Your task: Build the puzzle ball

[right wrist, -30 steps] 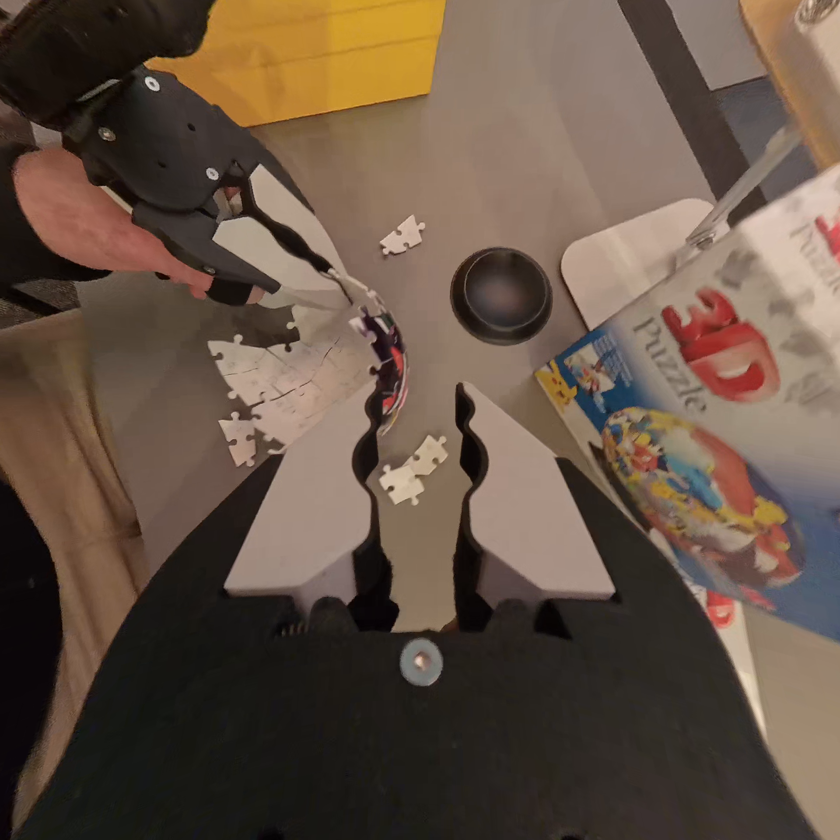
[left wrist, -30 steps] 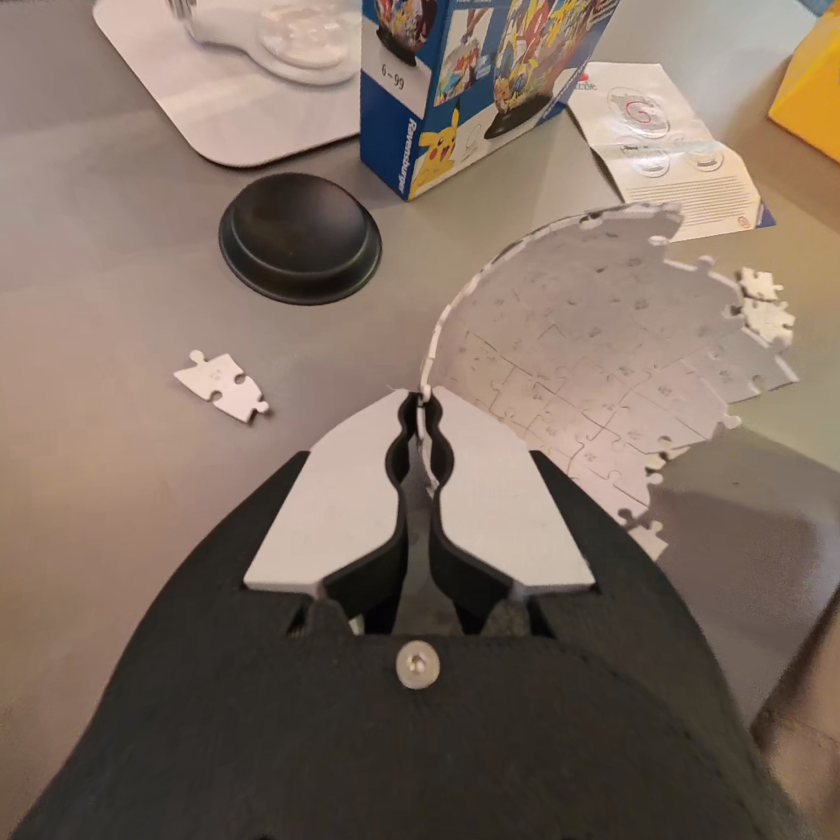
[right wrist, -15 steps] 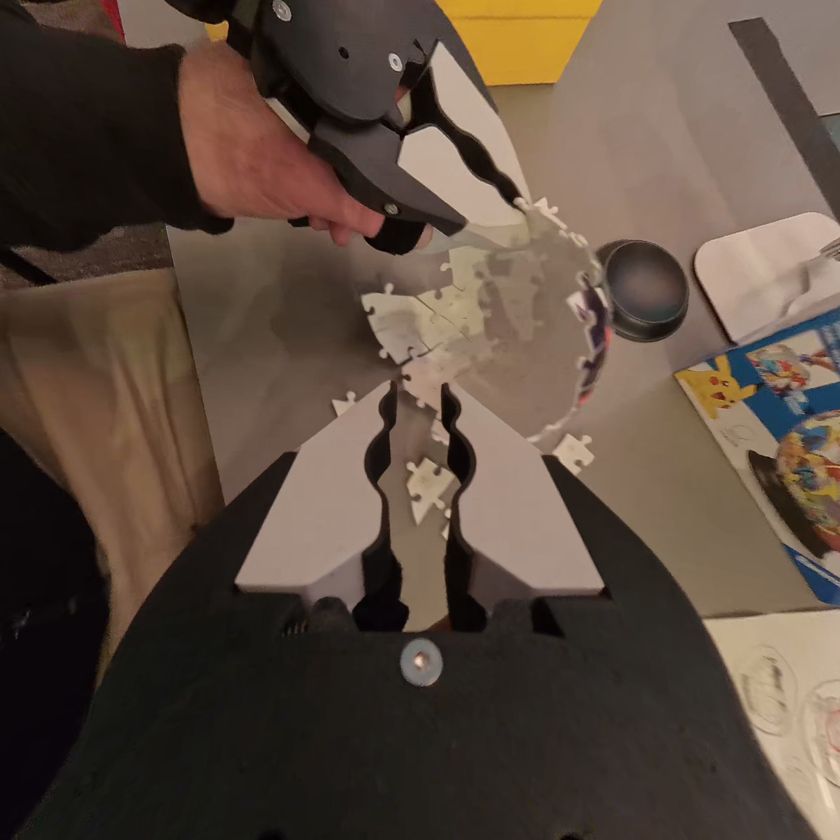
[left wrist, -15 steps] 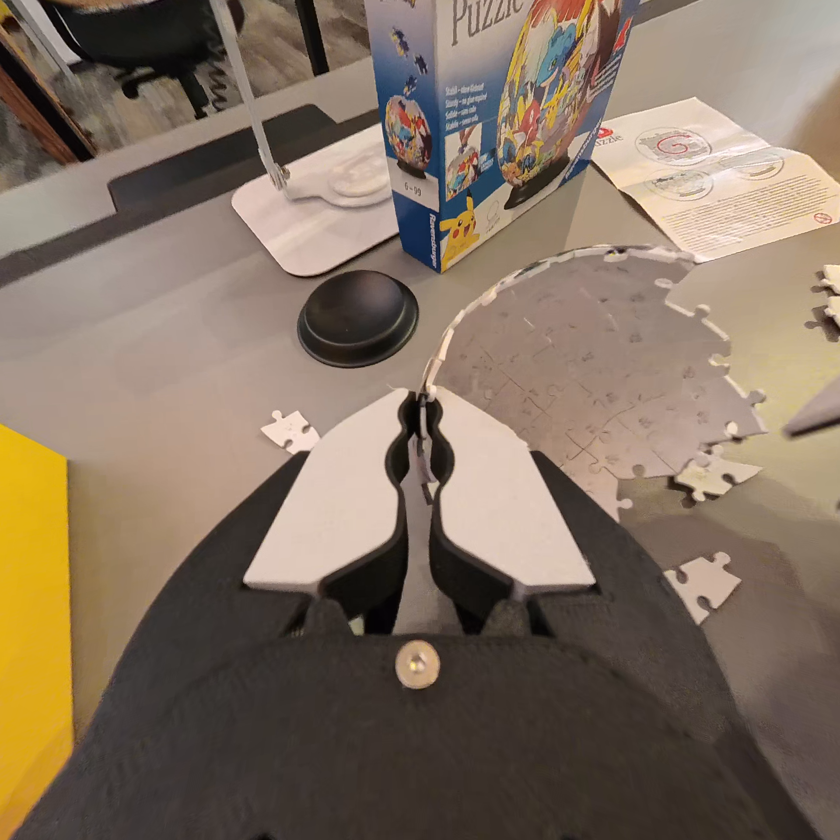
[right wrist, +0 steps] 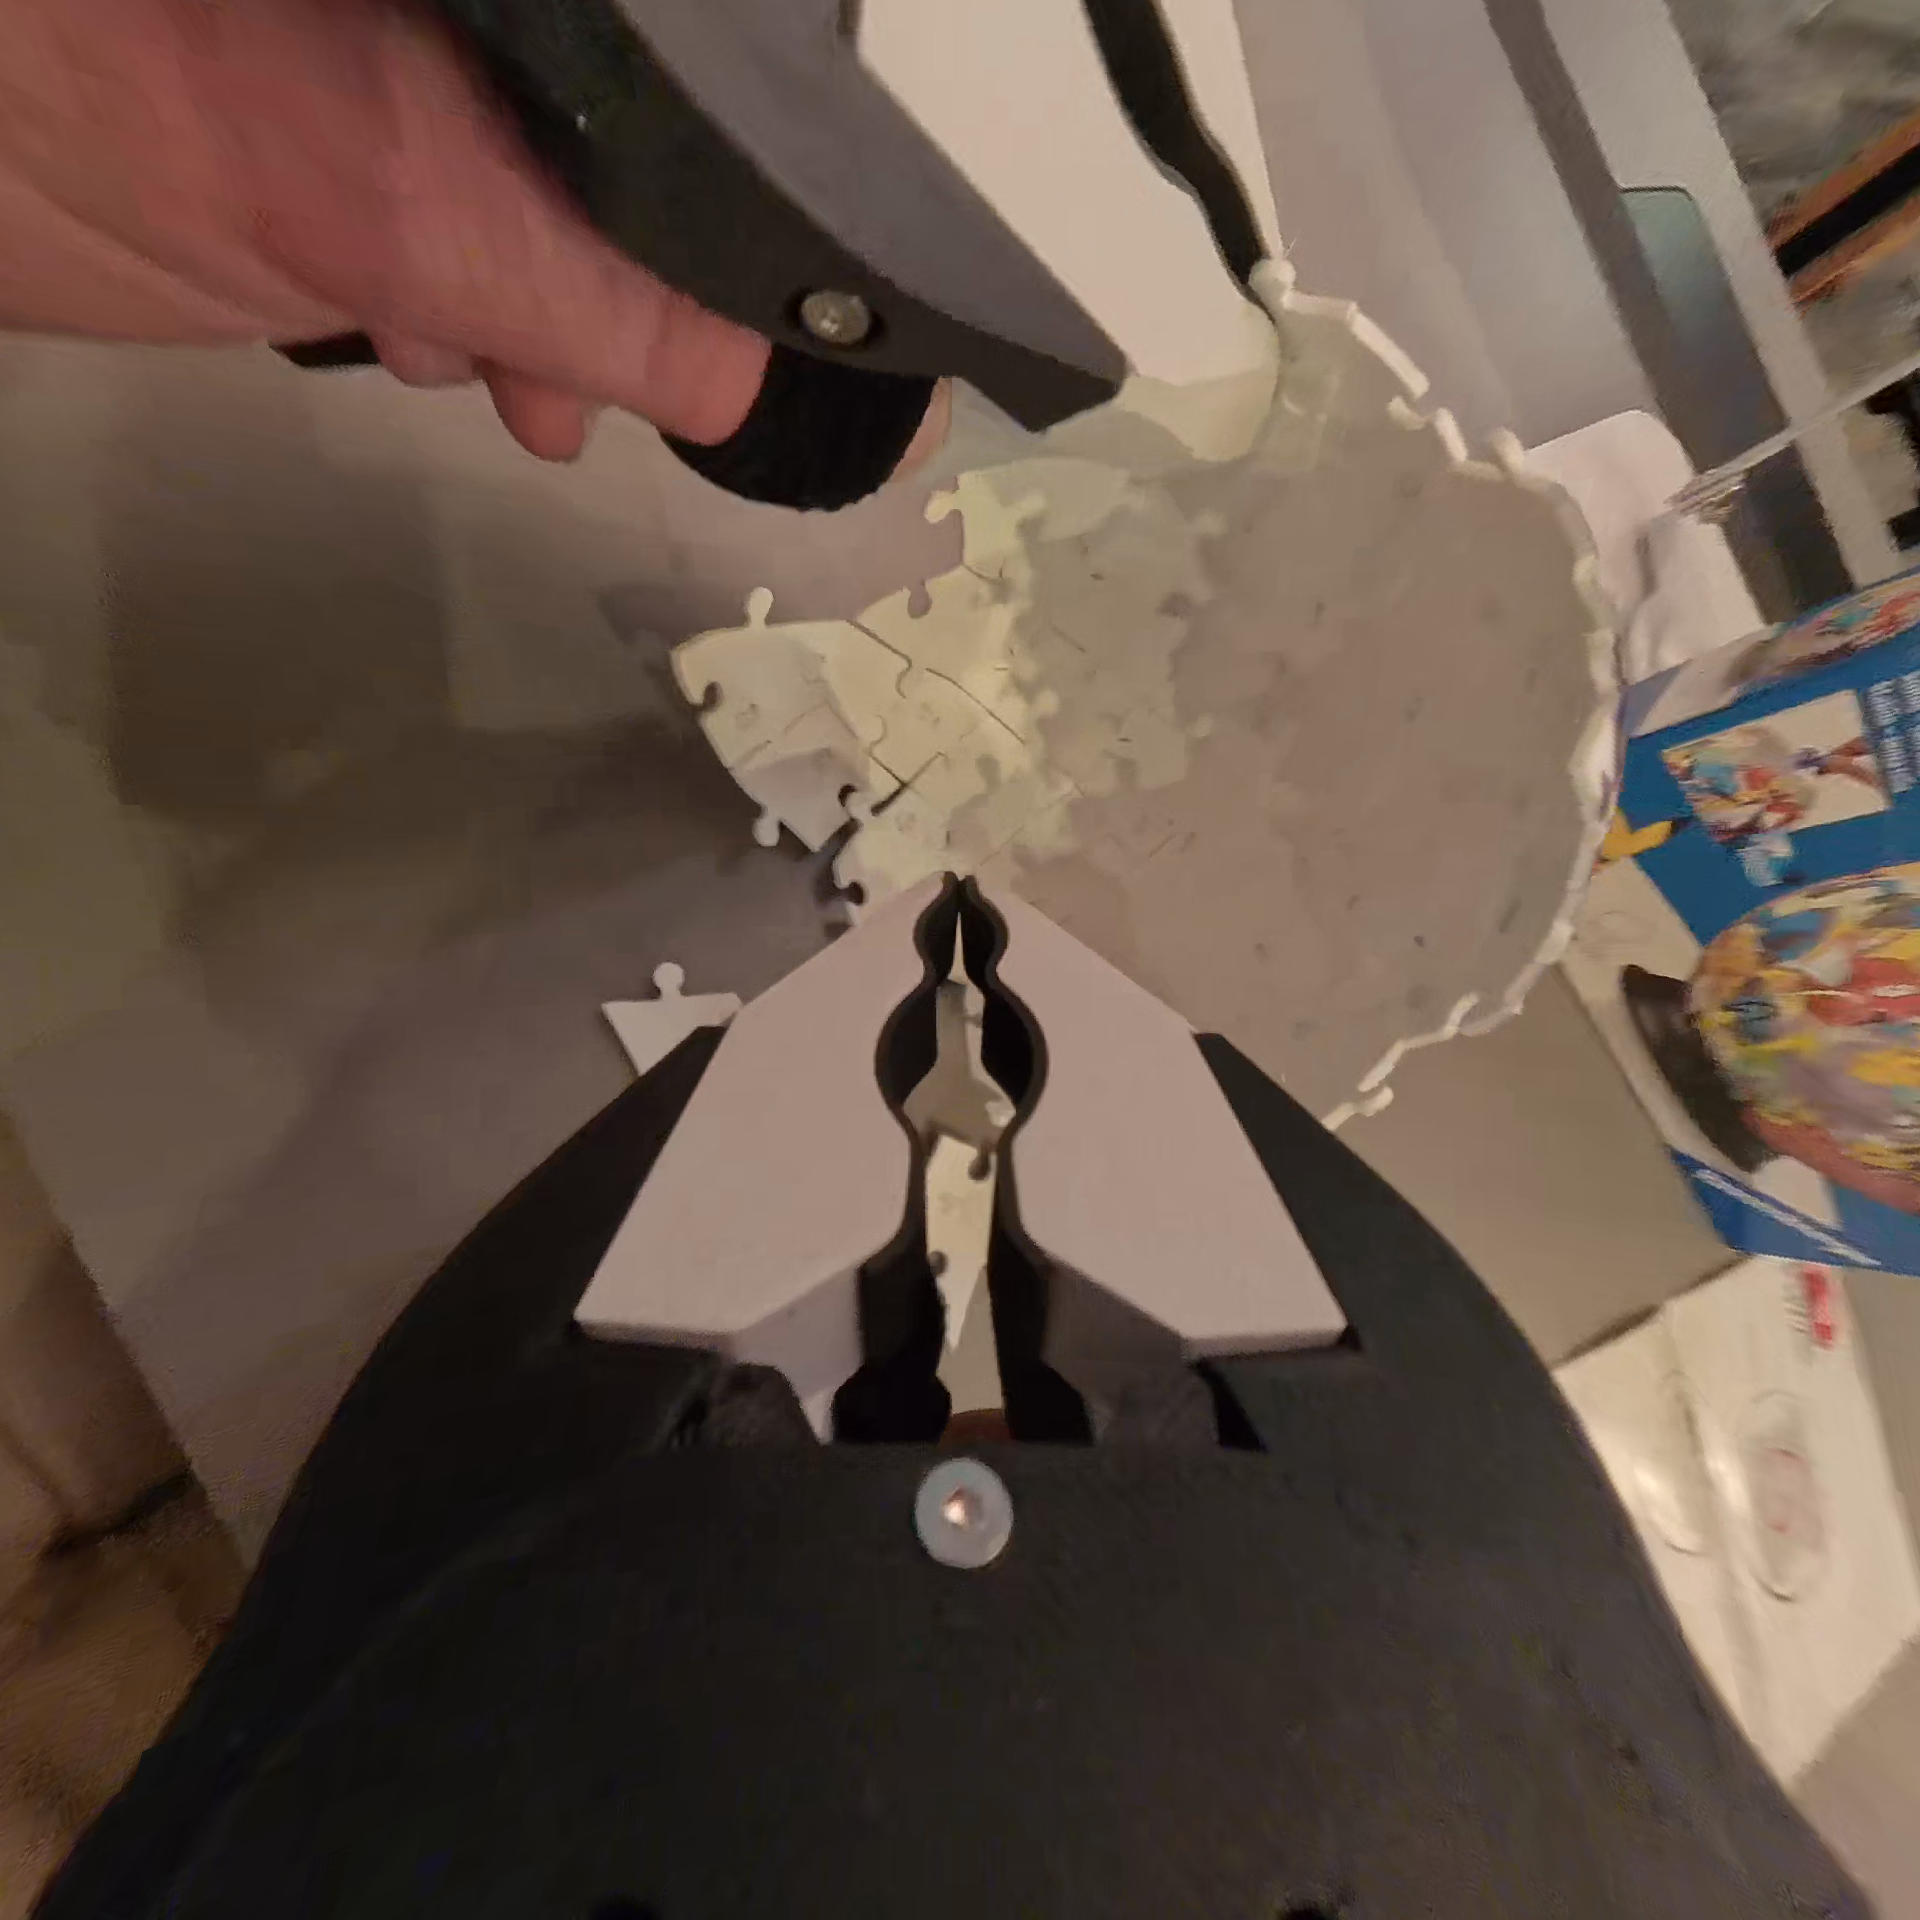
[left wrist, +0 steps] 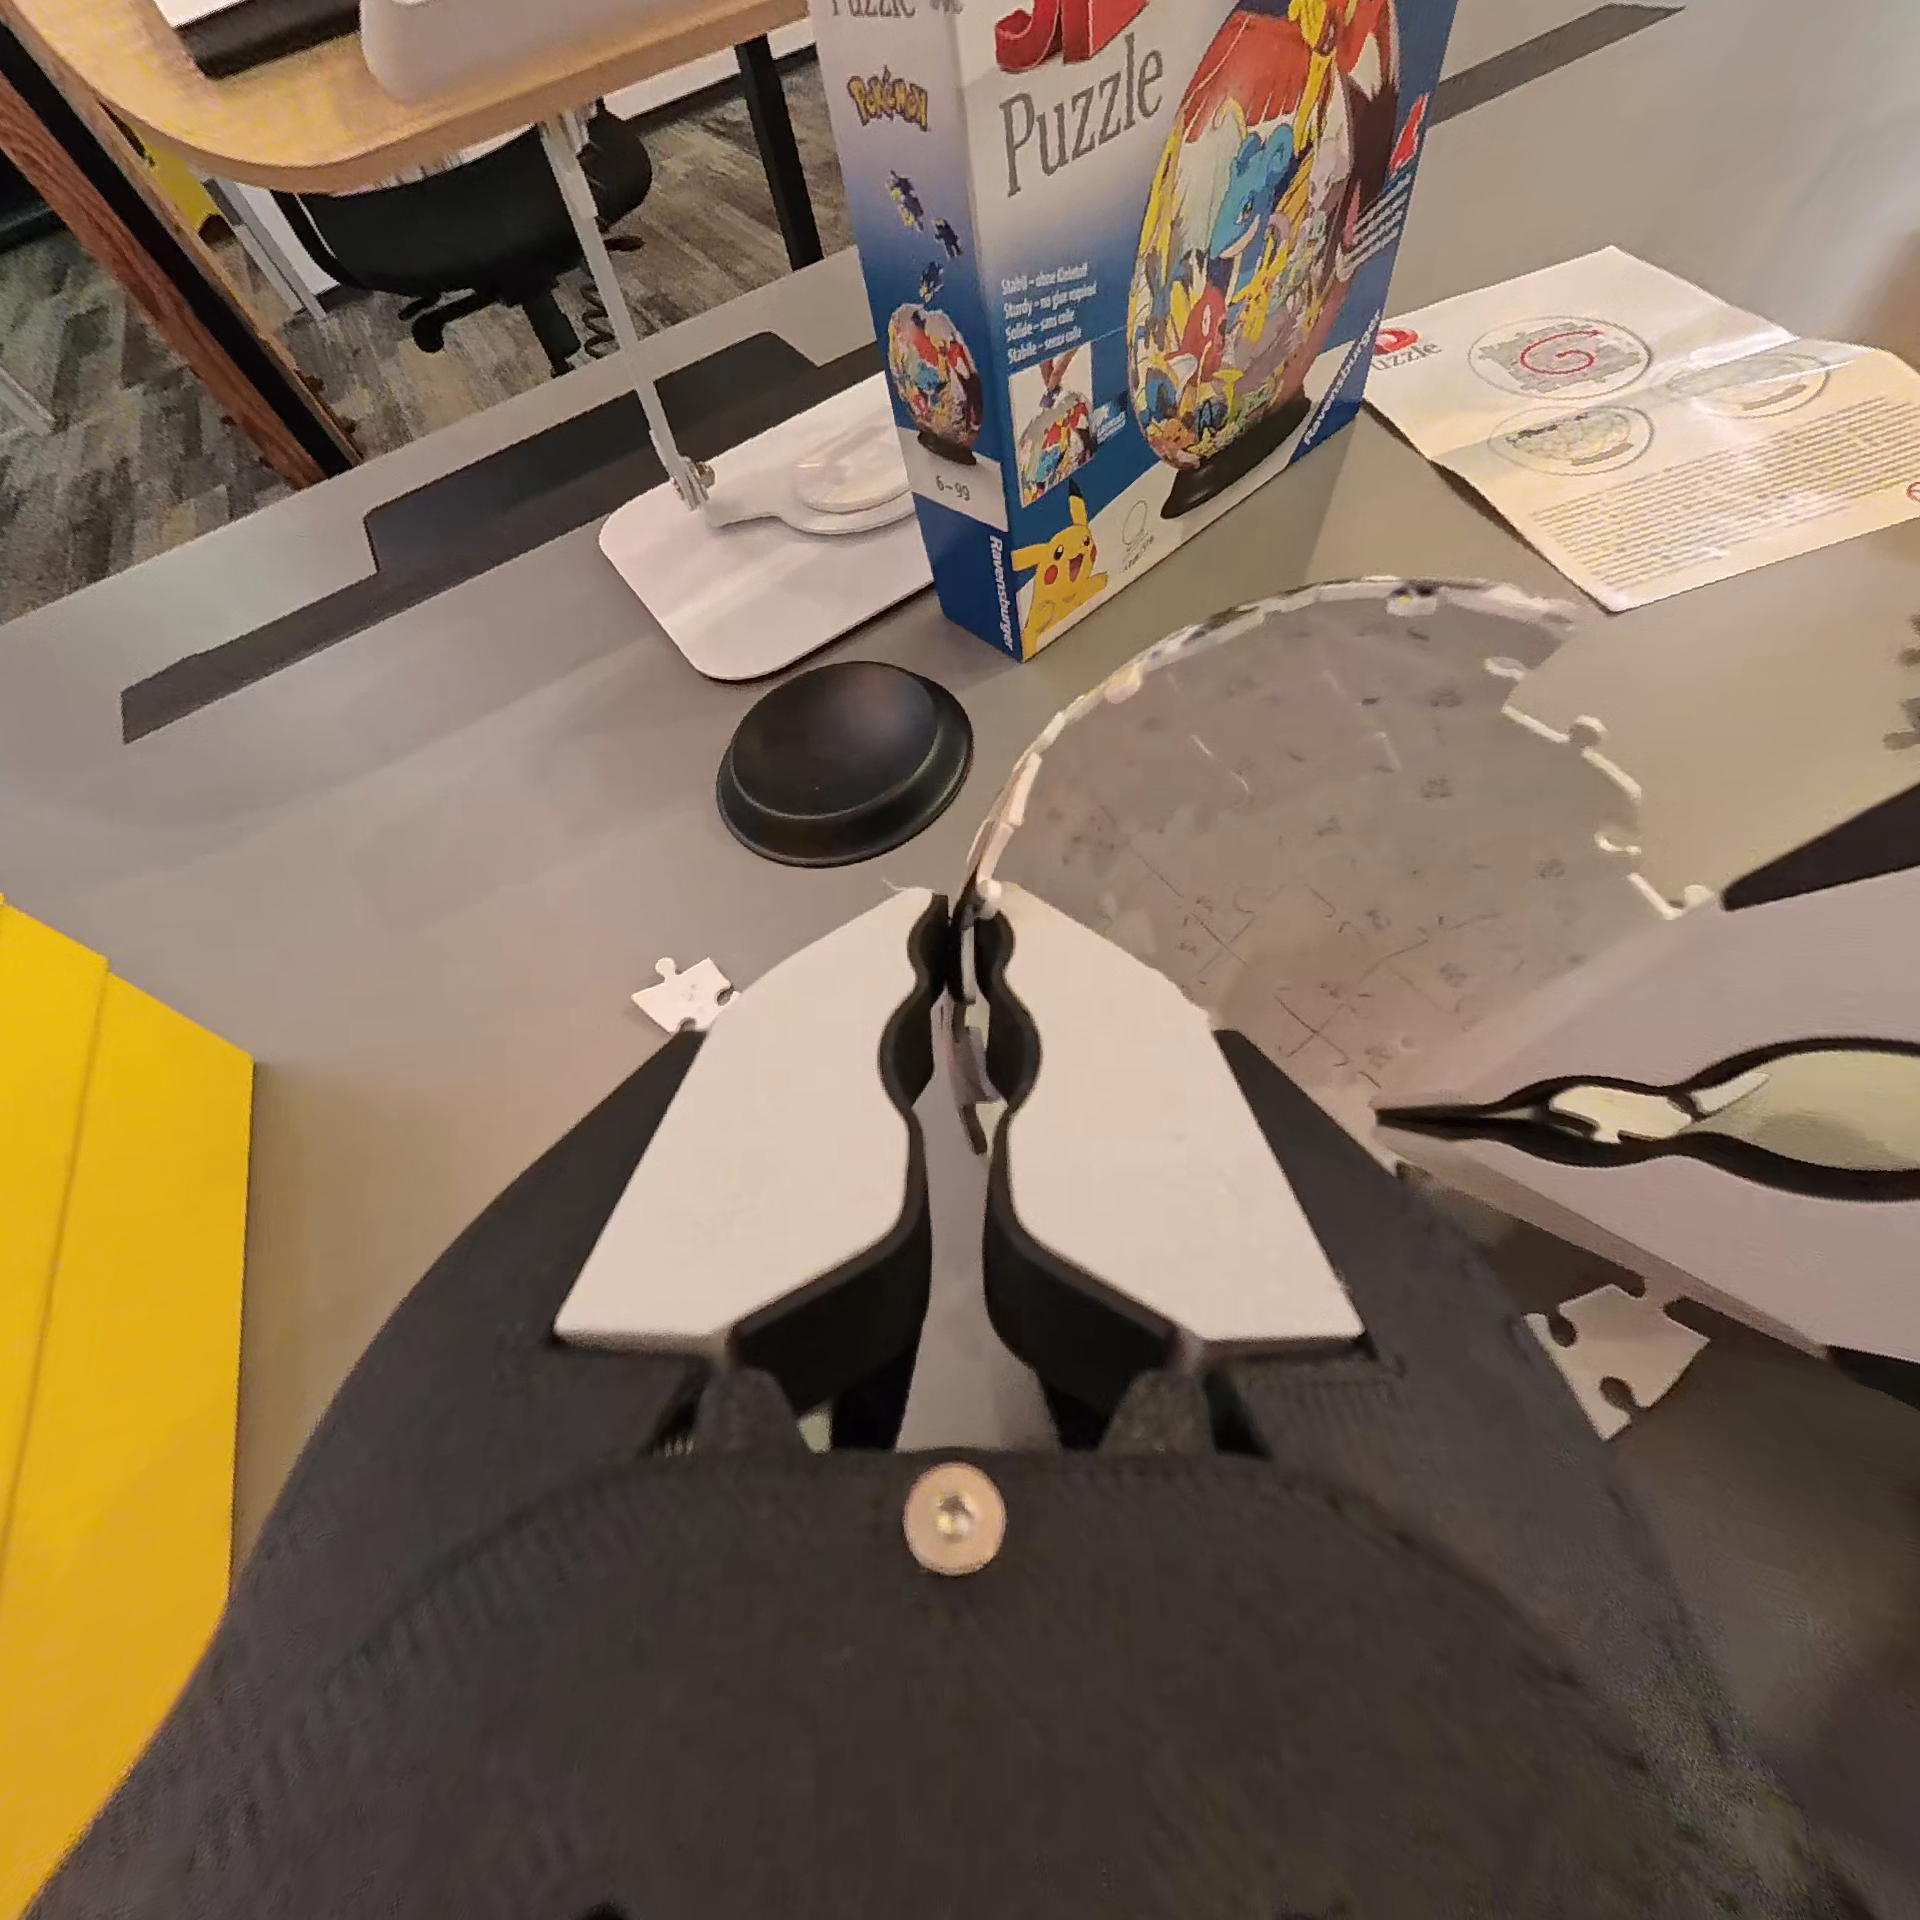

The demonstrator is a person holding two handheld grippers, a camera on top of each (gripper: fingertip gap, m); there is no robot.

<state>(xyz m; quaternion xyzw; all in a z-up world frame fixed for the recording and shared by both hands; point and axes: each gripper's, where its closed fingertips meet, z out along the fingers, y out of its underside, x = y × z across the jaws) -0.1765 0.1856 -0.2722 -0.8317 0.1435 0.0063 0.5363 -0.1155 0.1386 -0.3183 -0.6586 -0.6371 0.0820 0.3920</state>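
The half-built puzzle ball (left wrist: 1299,831) is a curved shell with its pale grey inside facing me, held above the grey table (left wrist: 416,883). My left gripper (left wrist: 961,914) is shut on the shell's left rim. My right gripper (right wrist: 958,888) is shut, with its tips at the shell's (right wrist: 1299,727) jagged lower edge. It also enters the left wrist view from the right (left wrist: 1382,1117). The left gripper (right wrist: 1262,270) shows at the top of the right wrist view, held by a hand (right wrist: 312,156). Loose pieces (left wrist: 686,992) (left wrist: 1600,1351) lie on the table.
The black round stand (left wrist: 847,769) sits beyond the shell. Behind it are the upright puzzle box (left wrist: 1122,312) and a white lamp base (left wrist: 748,561). An instruction sheet (left wrist: 1662,447) lies at the back right, and a yellow box (left wrist: 83,1247) at the left. Left tips to right tips: about 9 cm.
The left gripper has lifted the shell and brought it towards the right gripper. The right gripper, open before, has shut at the shell's lower edge.
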